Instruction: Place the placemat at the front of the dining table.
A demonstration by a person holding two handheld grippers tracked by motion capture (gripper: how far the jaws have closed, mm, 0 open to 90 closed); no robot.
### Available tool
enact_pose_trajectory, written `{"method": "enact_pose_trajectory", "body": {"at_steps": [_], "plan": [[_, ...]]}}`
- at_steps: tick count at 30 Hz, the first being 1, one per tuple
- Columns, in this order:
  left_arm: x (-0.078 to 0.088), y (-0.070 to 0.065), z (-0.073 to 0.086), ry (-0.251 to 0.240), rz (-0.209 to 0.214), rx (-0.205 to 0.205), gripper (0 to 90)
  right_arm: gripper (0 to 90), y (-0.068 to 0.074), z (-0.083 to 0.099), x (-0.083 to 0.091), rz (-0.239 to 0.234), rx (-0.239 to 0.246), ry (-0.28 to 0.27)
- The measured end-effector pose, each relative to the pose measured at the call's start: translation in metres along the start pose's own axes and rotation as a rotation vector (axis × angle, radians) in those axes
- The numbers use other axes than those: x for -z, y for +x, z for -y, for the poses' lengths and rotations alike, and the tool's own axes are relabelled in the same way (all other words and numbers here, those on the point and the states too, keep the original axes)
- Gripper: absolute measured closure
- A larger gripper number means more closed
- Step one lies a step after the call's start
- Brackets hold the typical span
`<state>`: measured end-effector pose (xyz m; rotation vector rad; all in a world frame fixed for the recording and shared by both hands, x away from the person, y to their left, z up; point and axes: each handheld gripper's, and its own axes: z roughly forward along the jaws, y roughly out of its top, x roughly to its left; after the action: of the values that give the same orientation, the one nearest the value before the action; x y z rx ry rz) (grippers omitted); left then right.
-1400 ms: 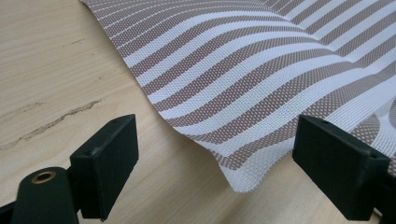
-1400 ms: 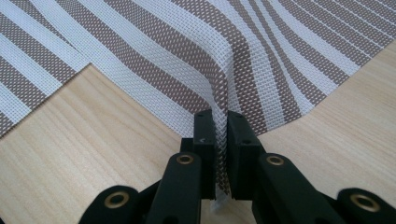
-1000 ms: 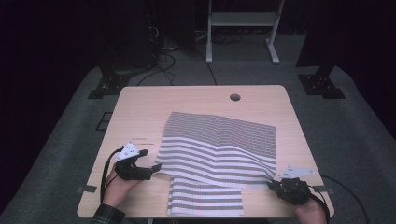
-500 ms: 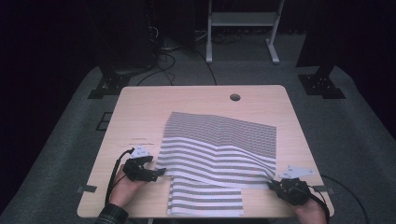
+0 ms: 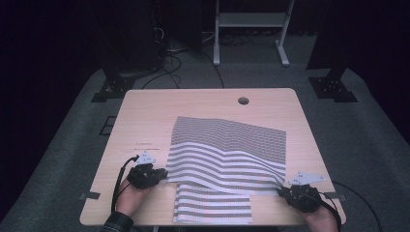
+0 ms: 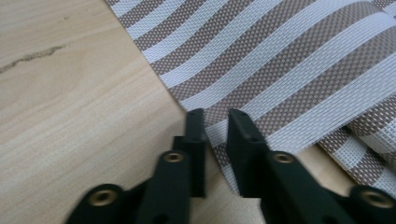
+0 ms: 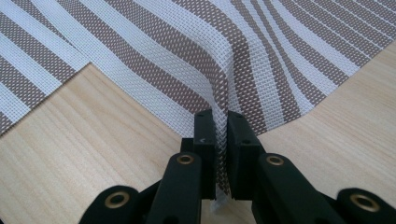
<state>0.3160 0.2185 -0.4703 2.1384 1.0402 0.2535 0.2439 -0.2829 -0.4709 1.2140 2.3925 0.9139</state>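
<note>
Fingers (image 7: 205,135) of right gripper (image 7: 219,140) pinched tight on striped mat's (image 5: 227,150) near-right corner, fabric bunched up into a ridge between the pads. Left gripper (image 6: 215,140) jaws just been closing; narrow gap left, mat's near-left edge between them, pads close on the weave but firm bite not confirmable from left gripper view.

Mat lies spread on the table (image 5: 145,116), right of centre, far edge short of the cable hole (image 5: 243,100). Second striped mat (image 5: 212,205) lies partly under its near edge, poking out toward the table's front edge.

Step in hand, by judgement: grab both near corners of top mat for a fold or lift.

For doing it well:
- Finish closing left until weave visibly dimples, same as right.
- Check left jaw takes top mat only, not the lower mat beside it.
- Lift both corners together, level, so mat stays square and no diagonal crease forms.
- Keep pull gentle; stiff weave likely slips from a shallow bite.
</note>
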Motion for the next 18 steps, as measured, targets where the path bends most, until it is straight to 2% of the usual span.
{"method": "enact_pose_trajectory", "body": {"at_steps": [2, 3, 10, 12, 15, 18], "plan": [[0.000, 0.000, 0.000, 0.005, 0.009, 0.002, 89.0, 83.6, 0.000, 0.000, 0.000, 0.000, 0.000, 0.000], [0.000, 0.000, -0.001, 0.009, 0.022, 0.001, 90.0, 83.6, 0.000, 0.000, 0.000, 0.000, 0.001, 0.000], [-0.001, -0.003, -0.002, 0.014, 0.046, -0.009, 90.0, 83.8, 0.000, 0.000, 0.000, 0.000, 0.001, 0.000], [0.000, -0.005, -0.002, -0.008, 0.054, -0.024, 90.0, 83.8, 0.000, 0.000, 0.000, 0.000, 0.001, 0.000], [0.008, -0.008, -0.003, -0.046, 0.061, -0.039, 75.5, 83.8, 0.000, 0.000, 0.000, 0.000, 0.001, 0.000], [0.015, -0.011, 0.002, -0.054, 0.074, -0.059, 58.6, 83.8, 0.000, 0.000, 0.000, 0.000, 0.001, -0.001]]}}
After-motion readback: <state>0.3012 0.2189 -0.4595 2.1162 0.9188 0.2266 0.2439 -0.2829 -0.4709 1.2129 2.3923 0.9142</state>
